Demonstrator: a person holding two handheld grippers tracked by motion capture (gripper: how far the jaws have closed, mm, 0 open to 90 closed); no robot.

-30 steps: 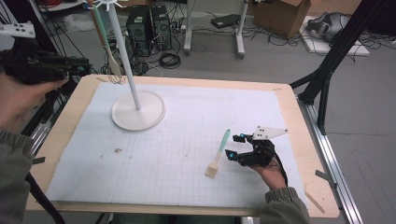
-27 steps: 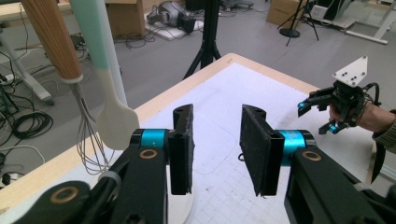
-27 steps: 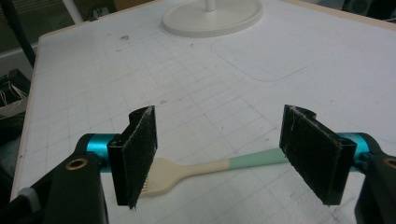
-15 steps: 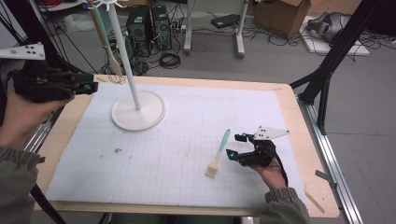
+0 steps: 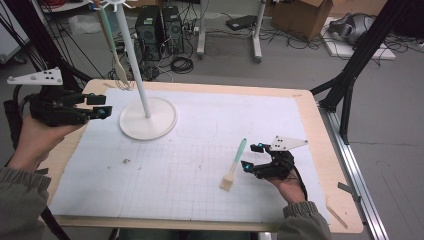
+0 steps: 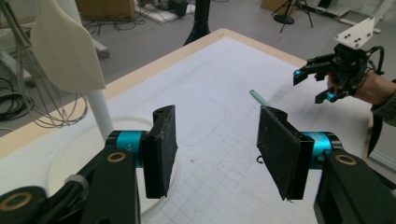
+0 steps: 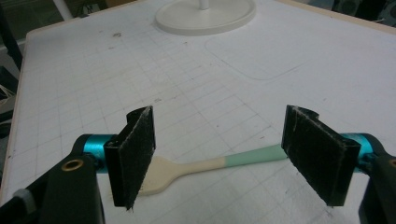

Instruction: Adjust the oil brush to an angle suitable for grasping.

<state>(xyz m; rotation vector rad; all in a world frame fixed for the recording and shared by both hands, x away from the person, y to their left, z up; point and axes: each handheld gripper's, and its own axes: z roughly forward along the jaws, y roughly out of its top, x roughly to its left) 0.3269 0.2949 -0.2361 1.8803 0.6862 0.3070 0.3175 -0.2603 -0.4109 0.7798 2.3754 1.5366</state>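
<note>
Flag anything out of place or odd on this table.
One utensil, the green-handled spatula, lies loose on the mat beside the right gripper, while another utensil hangs from the white stand. Nothing looks spilled or broken.

Brush (image 5: 234,165) — mint handle, seemingly cream head

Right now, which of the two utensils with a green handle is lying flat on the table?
The small spatula beside the right gripper lies flat on the white mat. The other utensil hangs from the stand, off the table.
</note>
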